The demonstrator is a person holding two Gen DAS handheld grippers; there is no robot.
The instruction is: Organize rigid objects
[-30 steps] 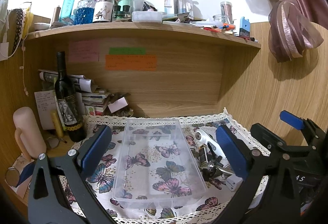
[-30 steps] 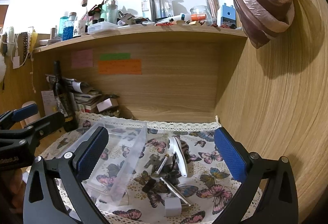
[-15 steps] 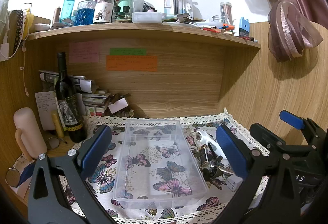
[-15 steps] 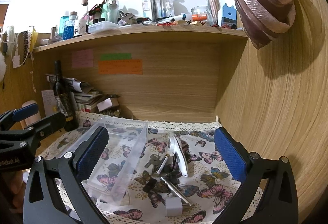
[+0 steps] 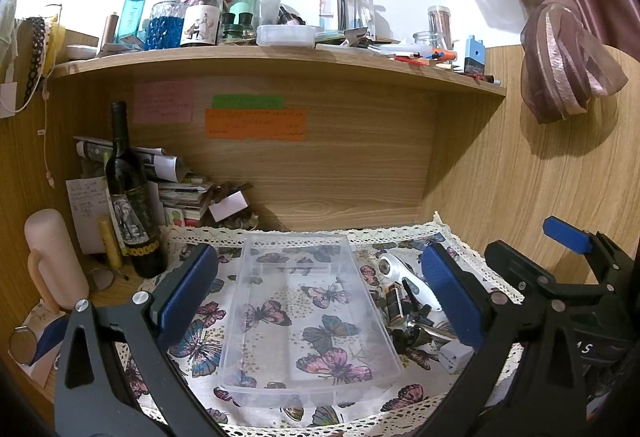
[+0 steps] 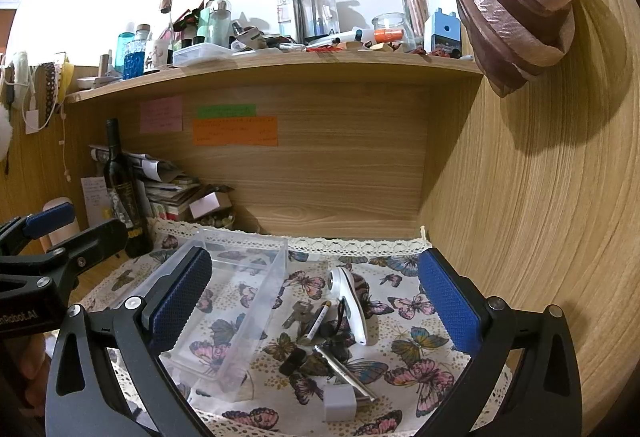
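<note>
**Hovering both grippers over an empty tray and a heap of small hardware**

Holding my left gripper [image 5: 316, 301] spread wide with nothing between its pads, I have the clear plastic tray [image 5: 308, 313] lying directly ahead of it and just below, centred in the gap. The tray sits flat on the butterfly-print cloth [image 5: 200, 349] that covers the surface, and it looks empty, so I judge the sorting has not begun.

My right gripper [image 6: 316, 301] is likewise released and carries nothing. Ahead of it, between the fingers, lies the loose pile to be organized: a white rotary cutter [image 6: 352, 301], a key [image 6: 298, 313], a slim pen-like stick [image 6: 318, 321], a metal rod [image 6: 344, 369], a small black piece [image 6: 292, 361] and, nearest me, a white plug adapter [image 6: 340, 403]. They touch and overlap, so picking one out cleanly will probably disturb its neighbours. The tray stands just to the left of that pile, its long wall facing it, which I take as the reason for the layout: a short carry over the wall.

Farther off to my left stands a dark wine bottle [image 5: 130, 197] beside stacked papers [image 5: 180, 189], well apart from the tray. The wooden side panel [image 6: 540, 197] closes in on my right.
</note>
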